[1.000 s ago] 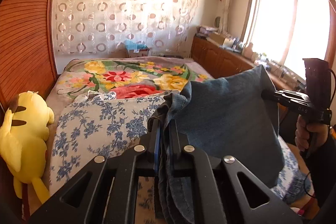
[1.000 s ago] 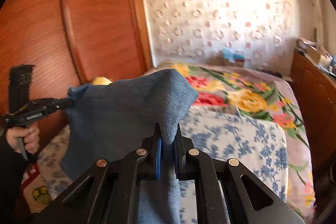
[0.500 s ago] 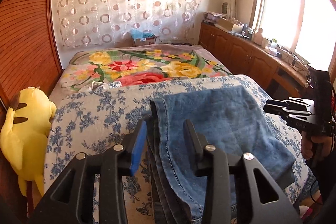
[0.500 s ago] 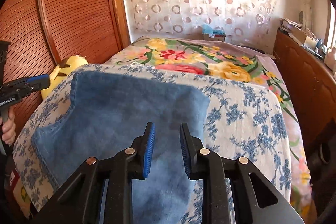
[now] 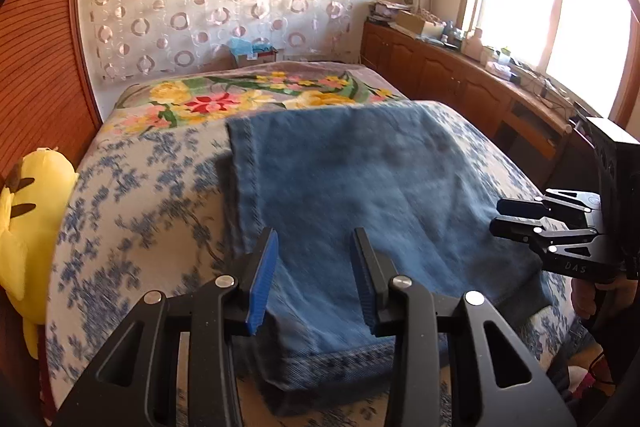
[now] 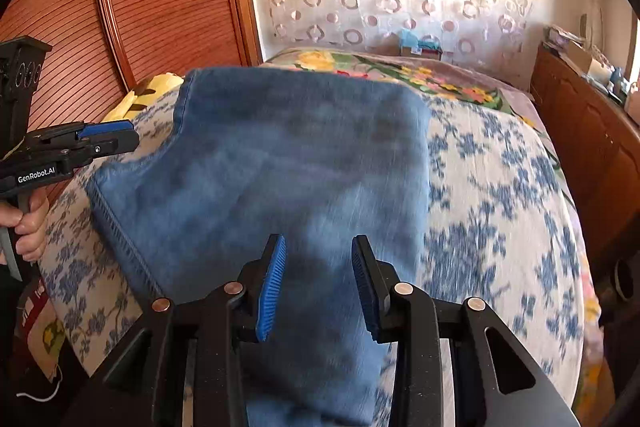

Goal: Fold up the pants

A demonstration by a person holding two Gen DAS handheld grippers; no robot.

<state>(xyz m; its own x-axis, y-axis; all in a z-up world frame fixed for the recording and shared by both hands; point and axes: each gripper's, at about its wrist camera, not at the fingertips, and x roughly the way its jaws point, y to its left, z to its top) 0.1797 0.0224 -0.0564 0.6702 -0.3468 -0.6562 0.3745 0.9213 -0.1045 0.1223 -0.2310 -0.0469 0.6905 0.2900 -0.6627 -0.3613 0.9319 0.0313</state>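
The denim pants [image 5: 360, 195] are lying folded on the bed [image 5: 132, 227], on its blue-flowered cover. The left gripper [image 5: 314, 275] is hovering over the near left portion, jaws spread with nothing pinched. The right gripper [image 6: 318, 283] is hovering over the near right portion, jaws opening, cloth below them but not pressed. The long axis of the pants is running away from both grippers toward the far end of the bed. Neither hand appears clearly nearer; each is covering 1 near corner.
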